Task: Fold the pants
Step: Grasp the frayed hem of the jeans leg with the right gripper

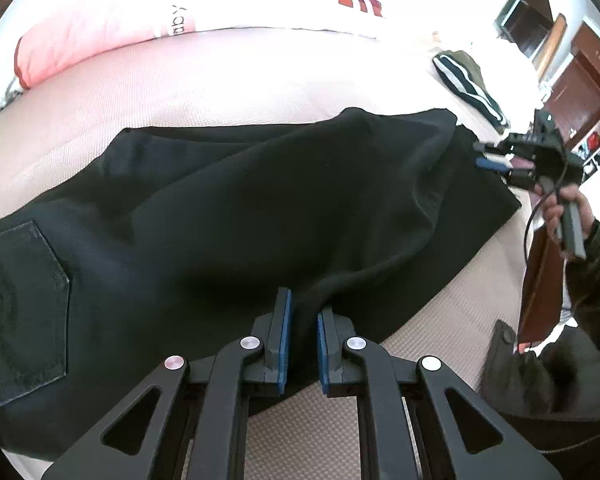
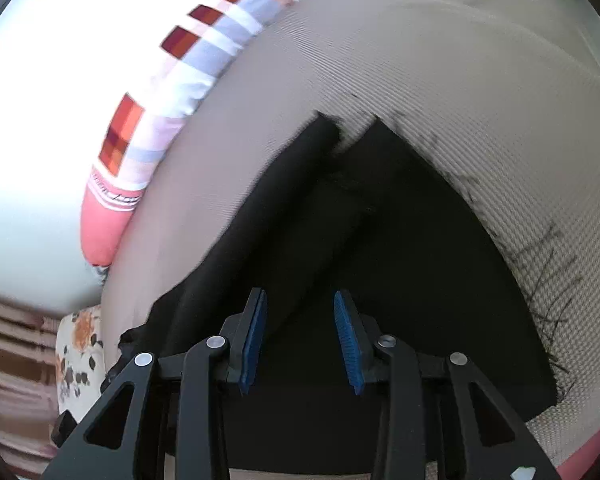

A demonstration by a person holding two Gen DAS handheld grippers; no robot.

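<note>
Black pants (image 1: 240, 208) lie across a beige bed, back pocket (image 1: 28, 304) at the left, legs running right. My left gripper (image 1: 302, 312) is shut on a bunched fold at the near edge of the pants, lifting it a little. My right gripper (image 1: 496, 160) shows at the right, at the leg end of the pants. In the right wrist view the right gripper (image 2: 300, 308) is open, blue pads (image 2: 256, 336) apart, just over the black pant legs (image 2: 380, 240). The two leg ends point away from it.
The beige mattress cover (image 1: 220, 92) surrounds the pants. A pink and white pillow (image 1: 112, 28) lies along the far side. A dark striped garment (image 1: 468, 84) lies at the far right. The bed's edge and a wooden frame (image 1: 540, 272) are to the right.
</note>
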